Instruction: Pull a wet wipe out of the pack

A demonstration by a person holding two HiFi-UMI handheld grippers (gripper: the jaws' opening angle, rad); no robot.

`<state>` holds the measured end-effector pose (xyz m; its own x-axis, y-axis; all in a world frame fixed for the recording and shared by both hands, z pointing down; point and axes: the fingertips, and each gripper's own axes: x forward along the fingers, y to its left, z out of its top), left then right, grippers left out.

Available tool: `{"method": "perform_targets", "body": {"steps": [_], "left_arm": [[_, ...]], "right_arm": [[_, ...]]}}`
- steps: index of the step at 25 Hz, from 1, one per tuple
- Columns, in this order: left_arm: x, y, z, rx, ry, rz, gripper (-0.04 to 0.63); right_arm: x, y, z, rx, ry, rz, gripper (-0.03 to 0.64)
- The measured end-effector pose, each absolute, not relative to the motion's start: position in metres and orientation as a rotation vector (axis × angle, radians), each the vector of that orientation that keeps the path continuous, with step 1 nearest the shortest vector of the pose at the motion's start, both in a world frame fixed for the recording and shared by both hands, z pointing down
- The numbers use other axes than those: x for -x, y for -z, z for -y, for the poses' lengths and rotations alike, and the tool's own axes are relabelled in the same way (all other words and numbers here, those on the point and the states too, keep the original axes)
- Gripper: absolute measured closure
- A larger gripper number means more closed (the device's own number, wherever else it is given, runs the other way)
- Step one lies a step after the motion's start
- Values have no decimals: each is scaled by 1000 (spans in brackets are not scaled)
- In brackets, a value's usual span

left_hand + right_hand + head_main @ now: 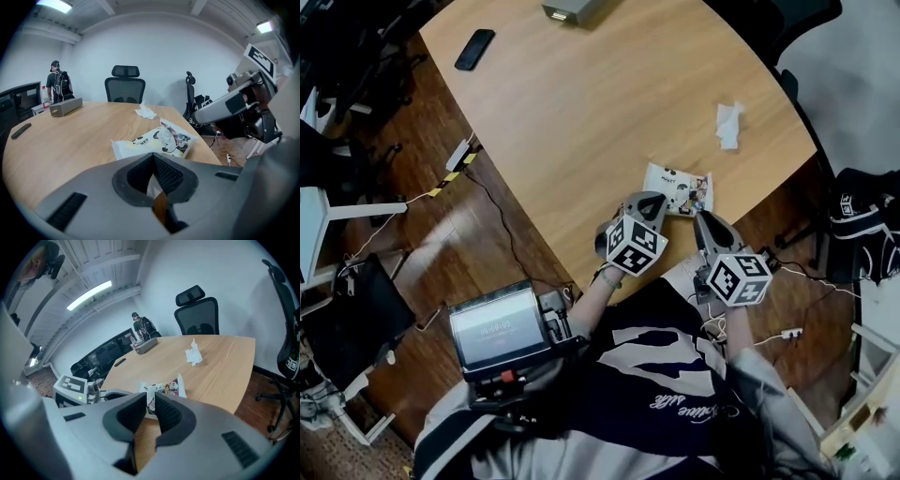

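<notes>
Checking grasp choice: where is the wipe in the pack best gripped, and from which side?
Grip the white tuft that seems to stand up from the middle of the pack, coming down from above with the right gripper, whose jaws are slightly apart. The pack lies flat near the table edge, so only that raised tuft offers a hold.

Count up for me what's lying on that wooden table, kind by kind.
Wipe pack: 1
Loose wipe: 1
Black phone: 1
Grey box: 1
Total: 4
</notes>
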<state>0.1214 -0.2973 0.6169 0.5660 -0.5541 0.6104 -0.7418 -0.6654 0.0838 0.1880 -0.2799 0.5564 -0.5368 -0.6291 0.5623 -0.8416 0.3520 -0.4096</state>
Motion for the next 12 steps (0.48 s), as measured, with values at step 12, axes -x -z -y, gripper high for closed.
{"method": "perform_targets", "body": {"steps": [12], "left_arm": [[-121,-619,296,-2487,-832,1098,592]], "right_arm": [[-149,-591,310,-1105,-656,2216,476]]}}
